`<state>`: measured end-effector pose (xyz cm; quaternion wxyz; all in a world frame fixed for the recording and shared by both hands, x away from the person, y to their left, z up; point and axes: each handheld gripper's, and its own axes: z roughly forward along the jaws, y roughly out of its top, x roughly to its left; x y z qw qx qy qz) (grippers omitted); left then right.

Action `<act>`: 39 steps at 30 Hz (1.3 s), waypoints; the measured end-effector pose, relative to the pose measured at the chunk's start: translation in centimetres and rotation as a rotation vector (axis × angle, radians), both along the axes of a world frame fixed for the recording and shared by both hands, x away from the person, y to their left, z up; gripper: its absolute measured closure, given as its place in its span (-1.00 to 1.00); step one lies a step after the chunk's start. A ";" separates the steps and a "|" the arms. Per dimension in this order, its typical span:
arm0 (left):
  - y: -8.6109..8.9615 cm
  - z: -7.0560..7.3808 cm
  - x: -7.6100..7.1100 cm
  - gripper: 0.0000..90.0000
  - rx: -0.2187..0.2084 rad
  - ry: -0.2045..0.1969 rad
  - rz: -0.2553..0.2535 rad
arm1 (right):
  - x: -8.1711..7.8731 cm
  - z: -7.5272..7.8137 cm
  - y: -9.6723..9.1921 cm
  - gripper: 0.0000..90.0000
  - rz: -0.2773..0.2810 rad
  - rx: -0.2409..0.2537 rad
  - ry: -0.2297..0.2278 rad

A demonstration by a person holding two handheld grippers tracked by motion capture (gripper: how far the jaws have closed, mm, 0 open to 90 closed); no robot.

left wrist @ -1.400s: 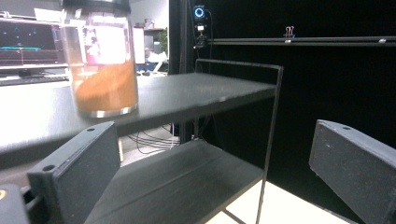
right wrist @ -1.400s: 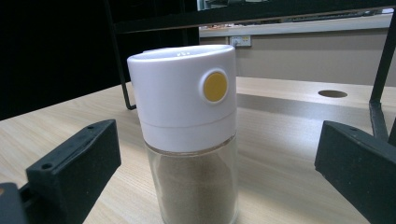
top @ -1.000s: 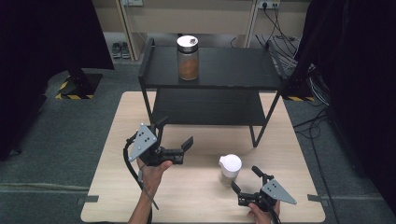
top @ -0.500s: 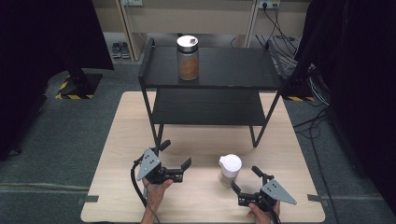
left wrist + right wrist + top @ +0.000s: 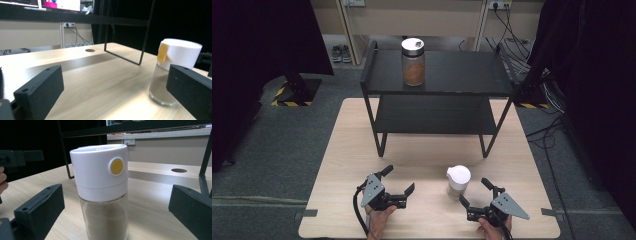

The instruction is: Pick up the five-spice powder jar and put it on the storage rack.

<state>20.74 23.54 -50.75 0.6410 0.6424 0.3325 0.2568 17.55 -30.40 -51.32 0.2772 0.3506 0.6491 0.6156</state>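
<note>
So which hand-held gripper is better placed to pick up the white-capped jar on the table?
The right hand-held gripper, probably. Its jaws are open and point at the jar, which stands upright and centred between them in the right gripper view. The left hand-held gripper is open too, but sits farther away, with the jar off to its side.

Even overhead light on the table (image 5: 362,150) — dark surroundings, soft shadow beneath the shelf (image 5: 437,80), near jaws blurred.

Table (image 5: 352,150) bears rack (image 5: 432,117); shaker (image 5: 458,181).
</note>
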 end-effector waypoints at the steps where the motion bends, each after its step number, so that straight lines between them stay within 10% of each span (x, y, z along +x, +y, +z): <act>1: 0.0 -0.1 -0.1 -0.99 0.002 -0.005 0.003 | 0.0 0.0 0.0 -0.99 0.000 0.000 0.000; 39: -0.8 -0.9 -1.0 -0.98 0.045 0.042 0.027 | 0.1 0.0 0.0 -0.99 0.018 -0.002 -0.002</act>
